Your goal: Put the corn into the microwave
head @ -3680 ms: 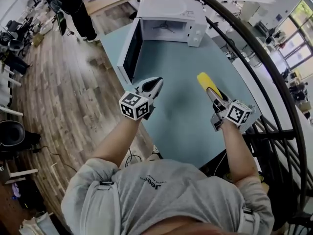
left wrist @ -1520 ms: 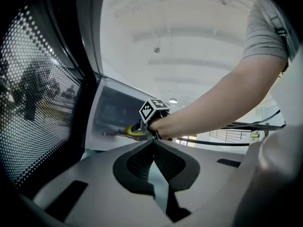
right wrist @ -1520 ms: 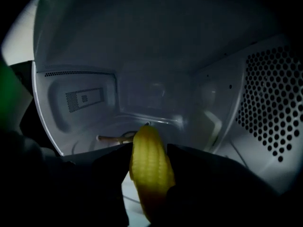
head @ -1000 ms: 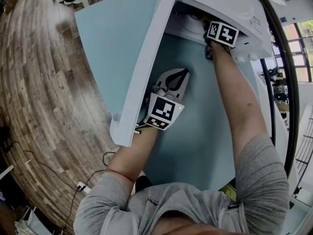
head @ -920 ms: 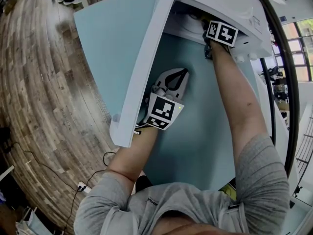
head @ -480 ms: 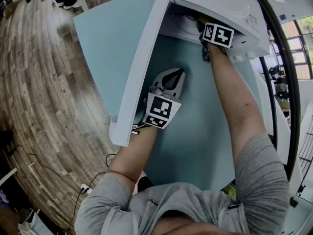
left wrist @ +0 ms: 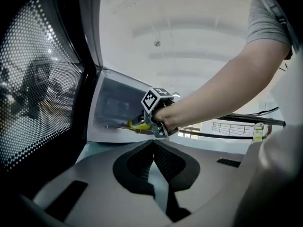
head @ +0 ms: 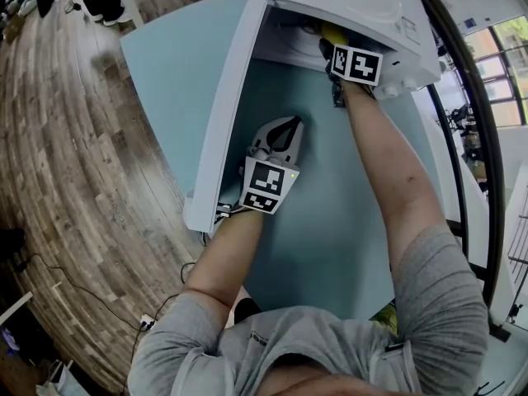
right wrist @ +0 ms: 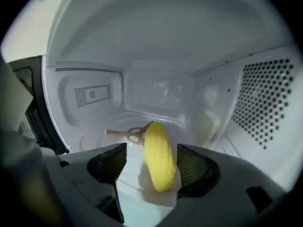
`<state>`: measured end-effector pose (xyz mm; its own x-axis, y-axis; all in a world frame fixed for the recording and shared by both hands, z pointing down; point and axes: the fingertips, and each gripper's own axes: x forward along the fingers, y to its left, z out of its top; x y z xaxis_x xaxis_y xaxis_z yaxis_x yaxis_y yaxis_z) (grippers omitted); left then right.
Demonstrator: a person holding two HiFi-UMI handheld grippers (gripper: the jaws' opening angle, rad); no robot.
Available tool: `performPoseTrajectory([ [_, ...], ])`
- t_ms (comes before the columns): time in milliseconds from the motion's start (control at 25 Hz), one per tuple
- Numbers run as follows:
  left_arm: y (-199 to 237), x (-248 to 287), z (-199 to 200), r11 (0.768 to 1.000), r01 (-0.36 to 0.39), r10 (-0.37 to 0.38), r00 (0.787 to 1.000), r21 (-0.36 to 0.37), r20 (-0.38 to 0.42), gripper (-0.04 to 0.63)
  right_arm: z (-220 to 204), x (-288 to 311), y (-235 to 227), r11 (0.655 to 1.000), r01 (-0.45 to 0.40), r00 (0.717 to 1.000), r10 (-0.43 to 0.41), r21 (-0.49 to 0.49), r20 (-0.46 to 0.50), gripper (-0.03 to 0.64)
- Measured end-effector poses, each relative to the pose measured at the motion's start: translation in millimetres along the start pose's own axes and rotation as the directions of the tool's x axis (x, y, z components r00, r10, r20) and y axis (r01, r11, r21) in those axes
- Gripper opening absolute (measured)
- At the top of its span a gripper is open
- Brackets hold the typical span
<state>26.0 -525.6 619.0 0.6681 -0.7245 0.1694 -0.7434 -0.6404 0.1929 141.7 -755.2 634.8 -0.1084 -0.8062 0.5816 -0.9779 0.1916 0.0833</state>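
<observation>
The yellow corn (right wrist: 158, 155) lies on the white floor of the microwave (head: 363, 7), between the jaws of my right gripper (right wrist: 151, 150). Those jaws are opening, and a gap shows on the corn's left side. In the head view the right gripper (head: 330, 48) reaches into the oven's mouth, and the corn's end (head: 332, 33) shows beyond the marker cube. My left gripper (head: 290, 126) hovers over the table beside the open door (head: 223, 114), shut and empty. The left gripper view shows its closed tips (left wrist: 154, 143) and, beyond them, the corn (left wrist: 137, 125).
The oven stands on a pale blue table (head: 165, 56) above a wooden floor (head: 74, 155). Its door swings out to the left. A turntable coupler (right wrist: 128, 134) sits on the cavity floor behind the corn. Perforated walls close the cavity on the right (right wrist: 265, 103).
The right gripper has brought the corn from above the table into the microwave. Over the last half second it has drawn back slightly. The left gripper has stayed by the door.
</observation>
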Motion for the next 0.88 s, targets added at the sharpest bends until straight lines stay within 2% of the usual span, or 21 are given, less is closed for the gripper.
performPoseTrajectory([
  [600, -26.6, -11.3, 1.2, 1.0, 0.02, -0.02, 1.0, 0.01, -0.019, 0.018, -9.4, -50.9, 6.2, 0.999, -0.028, 0.999, 0.027, 0.022, 0.018, 0.323],
  [880, -34.8, -19.2, 1.5, 1.0, 0.022, -0.022, 0.999, -0.007, -0.04, 0.018, -35.7, -80.3, 10.4, 0.998, -0.06, 0.998, 0.06, 0.029, -0.011, 0.322],
])
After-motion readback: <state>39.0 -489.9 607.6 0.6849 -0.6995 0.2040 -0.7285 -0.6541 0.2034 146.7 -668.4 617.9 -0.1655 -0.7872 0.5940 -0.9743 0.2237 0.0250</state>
